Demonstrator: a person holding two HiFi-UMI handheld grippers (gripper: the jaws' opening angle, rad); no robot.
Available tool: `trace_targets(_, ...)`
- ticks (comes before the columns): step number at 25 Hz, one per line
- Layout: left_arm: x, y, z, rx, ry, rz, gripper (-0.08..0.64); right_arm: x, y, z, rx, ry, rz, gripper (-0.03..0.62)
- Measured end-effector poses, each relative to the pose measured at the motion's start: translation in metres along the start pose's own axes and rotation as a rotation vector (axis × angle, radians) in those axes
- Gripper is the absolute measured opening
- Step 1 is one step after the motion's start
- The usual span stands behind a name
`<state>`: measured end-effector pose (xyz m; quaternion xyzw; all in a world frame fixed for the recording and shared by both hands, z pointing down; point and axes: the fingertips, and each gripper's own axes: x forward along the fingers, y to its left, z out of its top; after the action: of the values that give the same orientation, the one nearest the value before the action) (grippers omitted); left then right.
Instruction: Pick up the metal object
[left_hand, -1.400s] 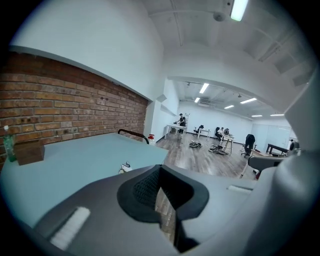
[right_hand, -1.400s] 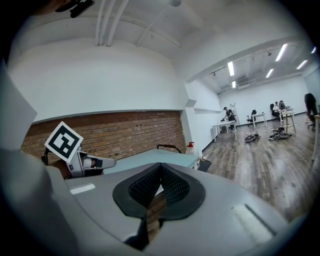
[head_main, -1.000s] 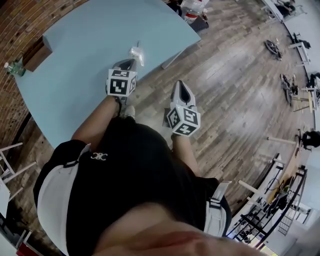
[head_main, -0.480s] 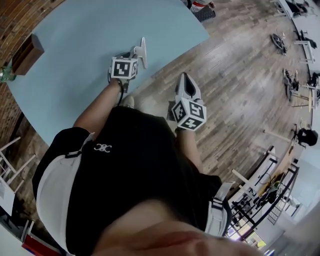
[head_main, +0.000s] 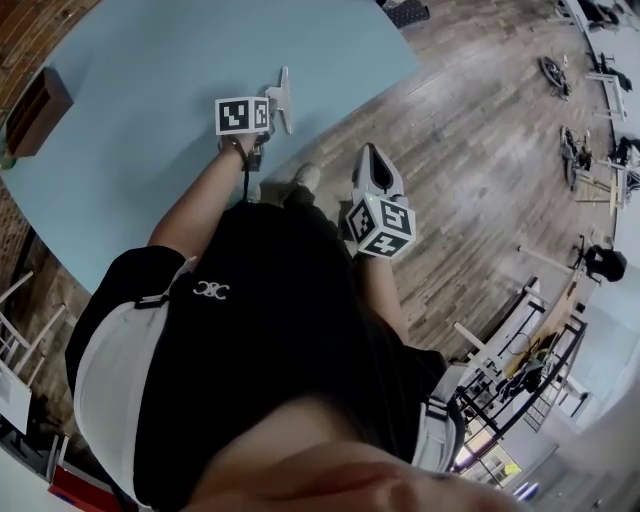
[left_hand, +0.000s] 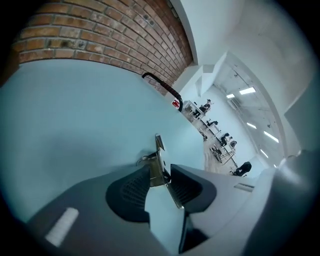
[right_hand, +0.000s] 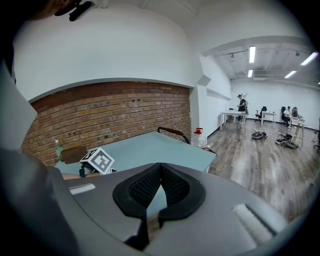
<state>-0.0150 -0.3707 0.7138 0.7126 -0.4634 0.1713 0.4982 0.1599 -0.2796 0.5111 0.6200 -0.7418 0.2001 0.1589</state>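
The metal object (left_hand: 158, 150), by its look a thin bracket or hinge, appears to be set on edge on the pale blue table (head_main: 140, 90). In the head view it lies near the table's rim, toward 5 o'clock of the tabletop. It is straddled by the left gripper (left_hand: 161, 169), whose jaws are opening. The object is seen between the pads but is not pressed by them. This spread is judged to be made so that the thin plate can be taken across its flat faces. The right gripper (right_hand: 160, 165) is held at about 4 o'clock of the left one, out over the wooden floor (head_main: 480, 160). Its jaws are closed tip to tip on nothing, presumably because one gripper is enough for so small a piece.
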Motion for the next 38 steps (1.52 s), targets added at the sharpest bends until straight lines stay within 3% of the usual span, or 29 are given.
trace_targets(5, 0.007, -0.007, 0.002, -0.037, 0.012, -0.044, 0.056, 0.009, 0.006, 0.010, -0.024, -0.007, 0.025, 0.015)
trace_targets(13, 0.004, -0.023, 0.011, -0.069, -0.003, -0.080, 0.011, 0.020, -0.002, 0.012, -0.031, 0.009, 0.067, 0.015)
trace_targets(20, -0.002, -0.031, 0.028, 0.024, -0.067, -0.050, 0.009, 0.038, -0.003, 0.024, -0.039, -0.005, 0.128, 0.015)
trace_targets(27, -0.042, -0.074, 0.076, 0.202, -0.262, -0.114, 0.009, 0.063, -0.009, 0.036, -0.028, -0.046, 0.177, 0.014)
trace_targets(34, -0.088, -0.100, 0.121, 0.391, -0.452, 0.076, 0.009, 0.087, -0.021, 0.064, 0.011, -0.141, 0.196, 0.012)
trace_targets(38, -0.107, -0.110, 0.132, 0.420, -0.519, 0.118, 0.009, 0.095, -0.016, 0.075, 0.002, -0.180, 0.250, 0.012)
